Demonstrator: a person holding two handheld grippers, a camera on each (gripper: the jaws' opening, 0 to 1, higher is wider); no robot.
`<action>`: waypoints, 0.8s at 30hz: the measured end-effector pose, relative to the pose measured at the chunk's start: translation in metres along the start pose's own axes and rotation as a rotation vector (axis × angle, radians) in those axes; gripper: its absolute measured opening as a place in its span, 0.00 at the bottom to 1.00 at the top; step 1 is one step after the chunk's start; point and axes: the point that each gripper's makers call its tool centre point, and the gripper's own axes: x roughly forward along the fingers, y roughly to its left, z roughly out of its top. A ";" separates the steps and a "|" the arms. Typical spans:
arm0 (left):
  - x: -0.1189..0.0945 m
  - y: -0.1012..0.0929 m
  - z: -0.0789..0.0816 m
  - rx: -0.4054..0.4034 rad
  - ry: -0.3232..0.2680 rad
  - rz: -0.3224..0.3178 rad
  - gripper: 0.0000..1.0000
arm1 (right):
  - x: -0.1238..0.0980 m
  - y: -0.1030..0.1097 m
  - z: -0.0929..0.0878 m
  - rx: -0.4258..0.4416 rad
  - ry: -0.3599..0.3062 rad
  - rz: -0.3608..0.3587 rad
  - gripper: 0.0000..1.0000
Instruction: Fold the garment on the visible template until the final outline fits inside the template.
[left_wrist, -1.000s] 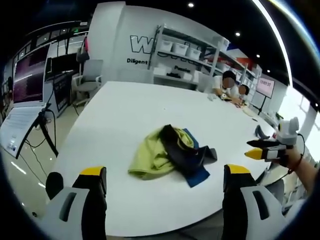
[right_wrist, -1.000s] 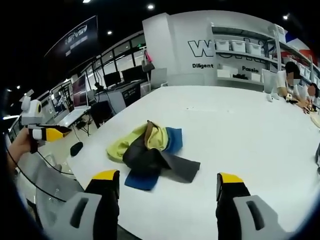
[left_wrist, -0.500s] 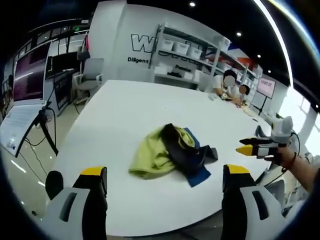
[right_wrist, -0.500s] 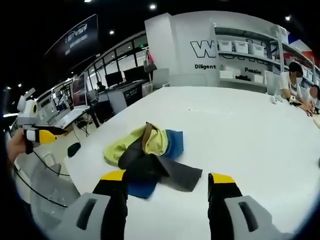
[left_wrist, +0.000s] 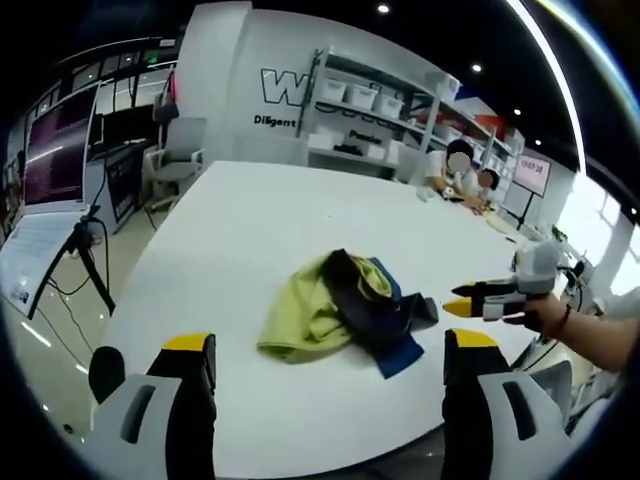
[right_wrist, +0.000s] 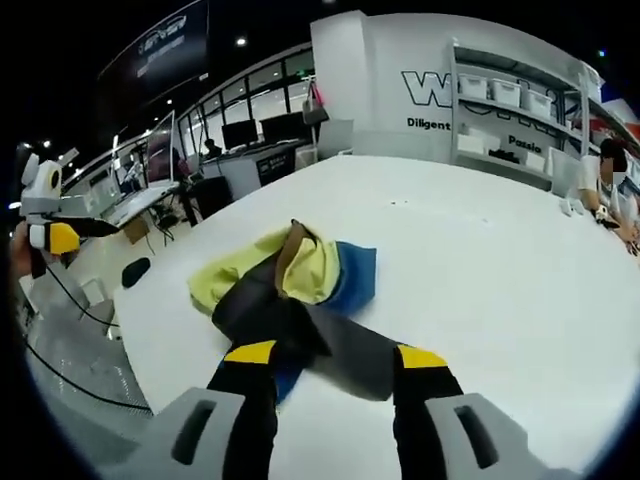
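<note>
A crumpled garment (left_wrist: 325, 305), yellow-green with a dark grey part, lies in a heap on the white table (left_wrist: 260, 215). It covers most of a blue template (left_wrist: 398, 352), whose corners stick out. My left gripper (left_wrist: 328, 342) stands open near the table's front edge, short of the heap. My right gripper (left_wrist: 468, 300), held in a hand, comes in from the right with its yellow tips close to the grey cloth. In the right gripper view my right gripper (right_wrist: 335, 355) is open low over the garment's (right_wrist: 290, 285) dark grey flap, beside the blue template (right_wrist: 355, 275). The left gripper (right_wrist: 50, 238) shows far left.
Two people (left_wrist: 460, 175) sit at the table's far end. Shelves with white bins (left_wrist: 365, 100) line the back wall. An office chair (left_wrist: 180, 150) and a laptop on a stand (left_wrist: 40, 240) are left of the table. The table's near edge (left_wrist: 300, 455) is close below.
My right gripper has moved in toward the garment and now sits low over its grey part, with its jaws somewhat nearer each other. The left gripper and the garment have stayed put.
</note>
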 end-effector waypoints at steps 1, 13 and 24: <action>0.000 0.000 0.000 -0.001 0.004 -0.003 0.92 | 0.006 -0.001 -0.002 -0.003 0.009 0.001 0.33; 0.004 0.005 0.002 0.000 0.005 0.000 0.91 | 0.044 0.001 -0.017 -0.063 0.072 0.031 0.18; 0.007 0.010 0.007 -0.004 -0.004 0.003 0.90 | 0.038 0.021 -0.009 -0.079 0.064 0.083 0.00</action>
